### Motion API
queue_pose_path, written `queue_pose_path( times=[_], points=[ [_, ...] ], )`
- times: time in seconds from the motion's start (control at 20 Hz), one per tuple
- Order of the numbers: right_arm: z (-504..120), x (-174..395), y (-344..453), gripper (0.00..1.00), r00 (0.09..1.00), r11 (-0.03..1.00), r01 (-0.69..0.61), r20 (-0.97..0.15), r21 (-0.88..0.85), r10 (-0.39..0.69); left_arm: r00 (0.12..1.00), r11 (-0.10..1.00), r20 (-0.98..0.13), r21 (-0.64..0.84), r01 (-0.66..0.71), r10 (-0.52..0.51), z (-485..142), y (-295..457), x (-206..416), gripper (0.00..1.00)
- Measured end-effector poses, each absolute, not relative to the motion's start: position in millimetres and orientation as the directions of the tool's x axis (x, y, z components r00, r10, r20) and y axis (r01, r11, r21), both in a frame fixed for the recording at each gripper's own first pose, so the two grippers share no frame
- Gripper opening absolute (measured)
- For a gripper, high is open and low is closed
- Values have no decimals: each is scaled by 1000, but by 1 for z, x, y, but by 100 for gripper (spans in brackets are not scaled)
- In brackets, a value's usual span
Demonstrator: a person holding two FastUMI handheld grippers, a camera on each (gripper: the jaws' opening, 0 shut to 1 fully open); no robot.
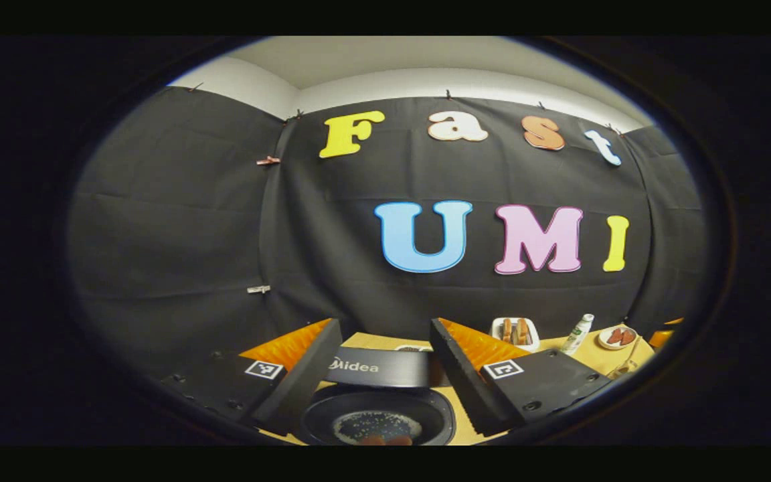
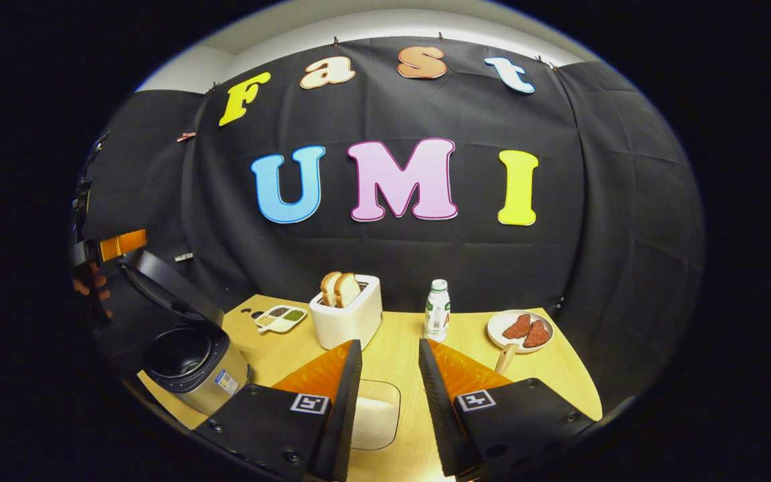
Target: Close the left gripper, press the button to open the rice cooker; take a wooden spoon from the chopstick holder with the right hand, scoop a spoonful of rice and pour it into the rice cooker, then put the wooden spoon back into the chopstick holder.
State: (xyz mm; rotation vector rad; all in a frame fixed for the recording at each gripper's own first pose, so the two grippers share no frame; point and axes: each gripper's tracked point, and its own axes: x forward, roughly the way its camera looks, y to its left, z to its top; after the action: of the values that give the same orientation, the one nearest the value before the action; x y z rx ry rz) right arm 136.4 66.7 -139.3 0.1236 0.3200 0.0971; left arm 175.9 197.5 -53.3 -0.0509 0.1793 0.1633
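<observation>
While the rice cooker (image 2: 188,365) stands at the near left corner of the wooden table (image 2: 559,375) with its lid (image 2: 171,284) swung up and back, the first step looks done: the dark inner pot (image 1: 377,418) is exposed, and in the left gripper view some pale grains seem to lie at its bottom, though they are too small to be sure. The left gripper (image 1: 385,375) hangs right above the cooker, its fingers spread wide around nothing — probably kept there out of the way of the open mouth. The right gripper (image 2: 389,395) is to the right of the cooker, also wide apart and empty, and between its fingers lies a clear container of white rice (image 2: 373,414), just beside the cooker. I judge that this placement is on purpose: the path from rice to pot is short. Behind the cooker to its right there is a small divided dish of grains (image 2: 282,318), then a white toaster (image 2: 347,314) with two bread slices, a small bottle (image 2: 437,310) and a plate with reddish pieces (image 2: 523,329). A light wooden handle (image 2: 504,358) sticks out below that plate, far right of the cooker — whether it is the spoon I cannot tell, and I cannot make out the chopstick holder.
</observation>
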Motion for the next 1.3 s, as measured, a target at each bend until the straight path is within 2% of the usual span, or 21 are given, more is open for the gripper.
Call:
queue_pose_path(
  times=[0.25, 0.5, 0.95, 1.3],
  points=[
    [-138, 124, 72, 54, 941, 983, -99, -305, 157, 144, 953, 980, -234, 2, -197, 192, -86, 191, 126, 93],
    [-138, 116, 71, 54, 941, 981, -105, -304, 164, 152, 939, 976, -283, -39, -216, 197, -125, 185, 87, 94],
    [-142, 105, 72, 54, 935, 979, -119, -314, 166, 166, 910, 971, -341, 37, -237, 235, -184, 177, 56, 94],
    [-145, 102, 69, 54, 932, 980, -112, -325, 165, 162, 884, 963, -397, 1, -269, 247, -225, 176, 41, 94]
  ],
)
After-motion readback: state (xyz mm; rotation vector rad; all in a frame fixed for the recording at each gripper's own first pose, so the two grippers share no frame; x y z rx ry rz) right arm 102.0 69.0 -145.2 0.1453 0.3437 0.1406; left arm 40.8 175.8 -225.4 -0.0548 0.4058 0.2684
